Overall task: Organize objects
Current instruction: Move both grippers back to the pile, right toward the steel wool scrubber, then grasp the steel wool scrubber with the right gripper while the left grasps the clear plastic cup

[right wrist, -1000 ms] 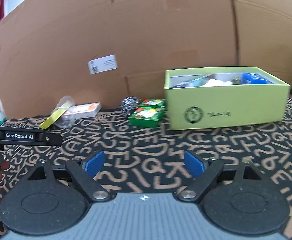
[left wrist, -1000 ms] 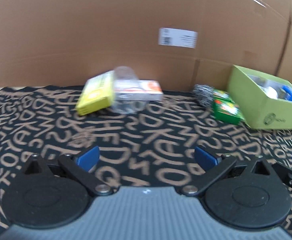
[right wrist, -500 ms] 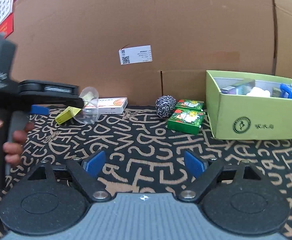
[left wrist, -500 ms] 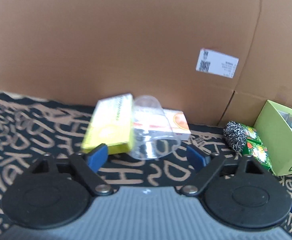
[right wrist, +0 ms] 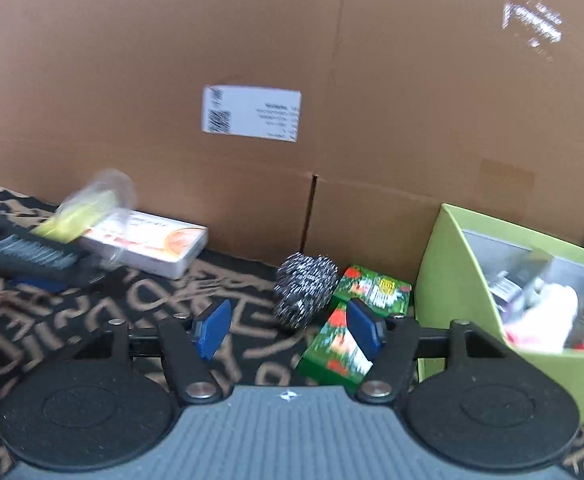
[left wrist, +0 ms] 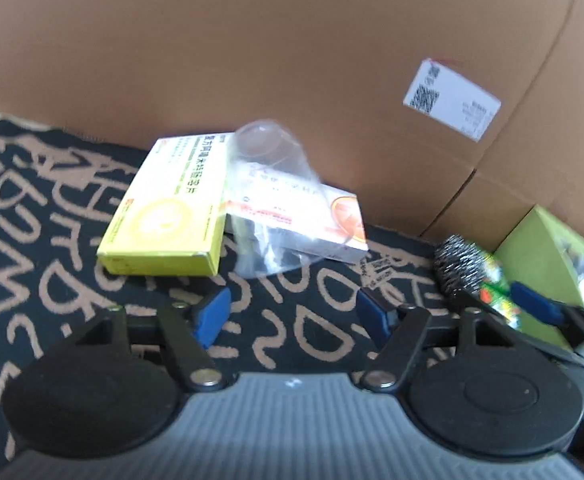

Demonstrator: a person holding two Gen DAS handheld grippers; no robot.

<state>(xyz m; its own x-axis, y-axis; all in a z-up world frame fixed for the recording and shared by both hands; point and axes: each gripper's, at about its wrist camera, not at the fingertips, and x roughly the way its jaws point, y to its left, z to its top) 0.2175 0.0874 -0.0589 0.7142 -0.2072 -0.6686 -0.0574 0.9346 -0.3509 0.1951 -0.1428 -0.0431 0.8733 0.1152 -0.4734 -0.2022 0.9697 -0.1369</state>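
A clear plastic cup (left wrist: 270,196) lies on its side between a yellow box (left wrist: 164,216) and a white-and-orange box (left wrist: 331,224), against the cardboard wall. My left gripper (left wrist: 292,312) is just short of the cup, its jaws closing with nothing between the pads. My right gripper (right wrist: 288,328) points at a steel wool scourer (right wrist: 305,292) and two green boxes (right wrist: 373,286). Its jaws are closing too, and the pads grip nothing. The nearer green box (right wrist: 335,350) lies partly behind the right finger. The left gripper (right wrist: 32,256) shows blurred at the left of the right wrist view.
A lime green open box (right wrist: 451,280) holding several items stands at the right, beside the green boxes. A tall cardboard wall (right wrist: 331,120) with a white label closes off the back. The table wears a black cloth (left wrist: 311,340) with tan letters.
Both grippers moved forward and their jaws narrowed. The left came close to the cup and boxes. The right swung toward the scourer and green boxes, which now fill its lower view.
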